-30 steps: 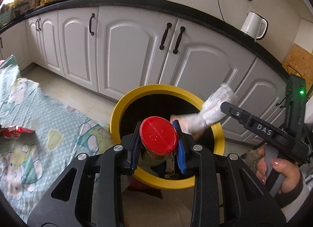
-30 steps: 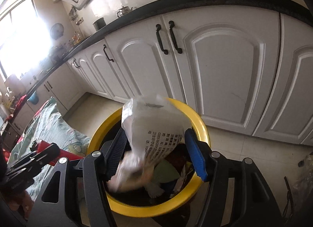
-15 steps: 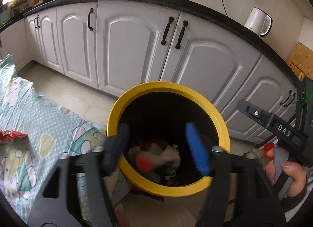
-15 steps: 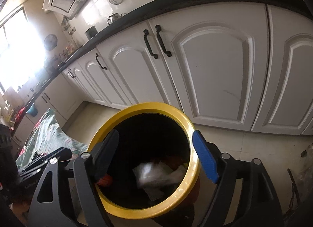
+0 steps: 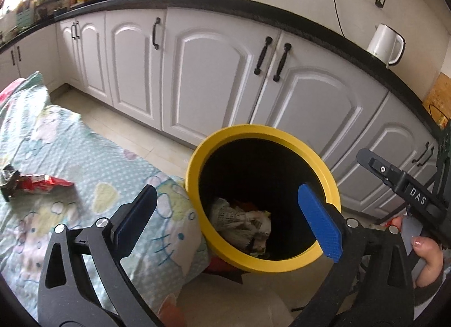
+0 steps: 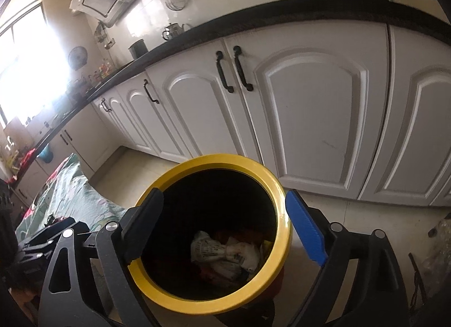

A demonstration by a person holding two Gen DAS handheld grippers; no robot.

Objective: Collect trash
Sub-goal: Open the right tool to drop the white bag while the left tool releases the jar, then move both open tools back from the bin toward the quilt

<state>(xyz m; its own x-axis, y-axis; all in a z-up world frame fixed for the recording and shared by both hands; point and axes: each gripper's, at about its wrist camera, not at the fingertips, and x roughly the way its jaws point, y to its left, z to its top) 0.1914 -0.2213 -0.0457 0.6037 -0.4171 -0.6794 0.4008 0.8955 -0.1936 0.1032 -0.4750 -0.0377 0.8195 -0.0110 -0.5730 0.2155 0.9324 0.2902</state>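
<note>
A yellow-rimmed bin [image 5: 284,135] stands on the floor in front of white cabinets; it also shows in the right wrist view [image 6: 222,159]. White crumpled wrappers [image 5: 239,221] lie inside it, also seen in the right wrist view [image 6: 222,253]. My left gripper [image 5: 225,222] is open and empty above the bin's left side. My right gripper [image 6: 222,231] is open and empty over the bin mouth; its body shows at the right of the left wrist view [image 5: 406,186]. A red snack wrapper [image 5: 36,184] lies on the patterned cloth at the left.
A pale green cartoon-print cloth [image 5: 84,163] covers a surface left of the bin. White cabinet doors [image 5: 214,78] with black handles run behind. A white kettle [image 5: 384,43] stands on the black counter.
Both grippers opened over the bin: the left let go of the red-lidded jar, the right let go of the white wrapper. Both fell in. Both grippers have pulled back and up.
</note>
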